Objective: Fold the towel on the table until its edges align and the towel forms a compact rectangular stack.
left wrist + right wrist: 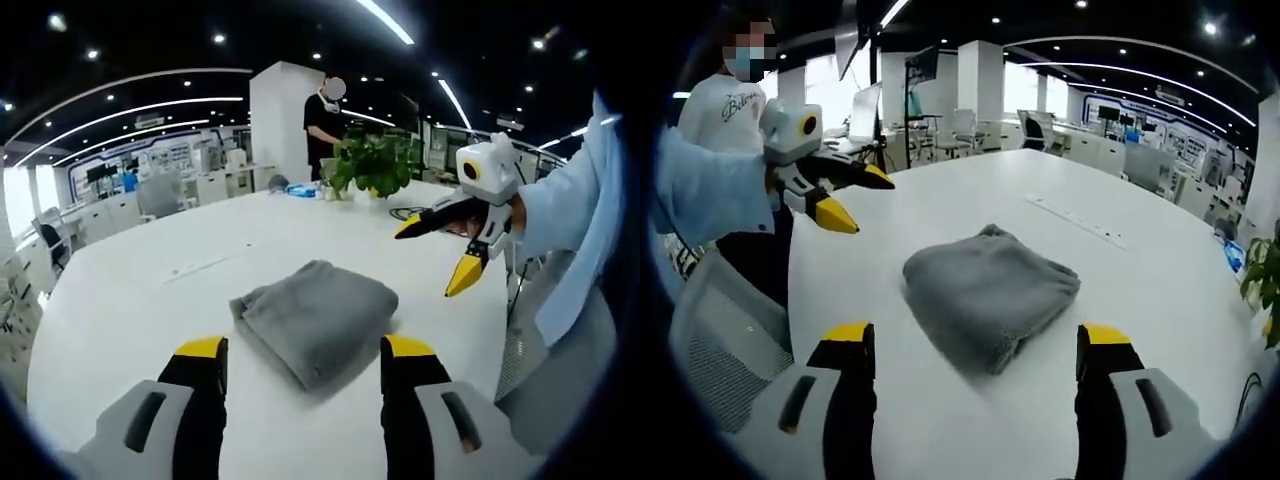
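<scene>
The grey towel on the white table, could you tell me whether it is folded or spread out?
Folded: the grey towel lies as a compact, roughly rectangular stack with layered edges, alone on the white table.

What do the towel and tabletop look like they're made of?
Towel: grey soft fabric, probably terry or microfiber; matte, fuzzy surface, rounded folds.
Table: smooth white top, likely laminate or painted board; faint sheen, no grain visible.
</scene>
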A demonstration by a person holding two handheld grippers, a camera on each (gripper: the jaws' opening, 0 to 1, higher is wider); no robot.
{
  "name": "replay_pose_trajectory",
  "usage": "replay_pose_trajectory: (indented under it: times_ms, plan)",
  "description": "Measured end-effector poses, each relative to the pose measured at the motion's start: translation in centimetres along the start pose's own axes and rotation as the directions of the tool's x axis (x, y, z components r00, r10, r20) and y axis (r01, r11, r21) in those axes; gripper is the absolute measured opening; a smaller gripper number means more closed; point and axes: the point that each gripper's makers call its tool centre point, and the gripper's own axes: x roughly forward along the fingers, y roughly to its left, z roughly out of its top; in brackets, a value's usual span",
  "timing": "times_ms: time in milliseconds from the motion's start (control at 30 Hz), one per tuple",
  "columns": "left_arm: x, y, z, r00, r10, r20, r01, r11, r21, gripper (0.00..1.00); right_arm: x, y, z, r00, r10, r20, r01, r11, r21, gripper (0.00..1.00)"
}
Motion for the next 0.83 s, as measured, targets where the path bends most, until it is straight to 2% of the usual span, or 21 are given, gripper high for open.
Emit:
replay_pose_trajectory:
  times_ms: [200,467,833]
  plan:
    - [-0.8,-0.1,-0.4,1.000,0.010,0.006,-0.010,1.000,-0.007,0.64,-0.8,0.6,-0.8,1.000,0.000,0.007,0.000,1.000,0.016,0.83]
    - [-2.0,0.2,-1.9,1.000,0.027,-0.004,-0.027,0.999,-0.024,0.64,-2.0,0.9,-1.5,1.000,-0.007,0.018,0.007,0.999,0.032,0.83]
    - [-2.5,-0.1,-2.7,0.999,0.038,-0.011,-0.038,0.999,-0.030,0.64,-2.2,1.3,-1.4,1.000,-0.005,0.024,0.004,0.999,0.036,0.83]
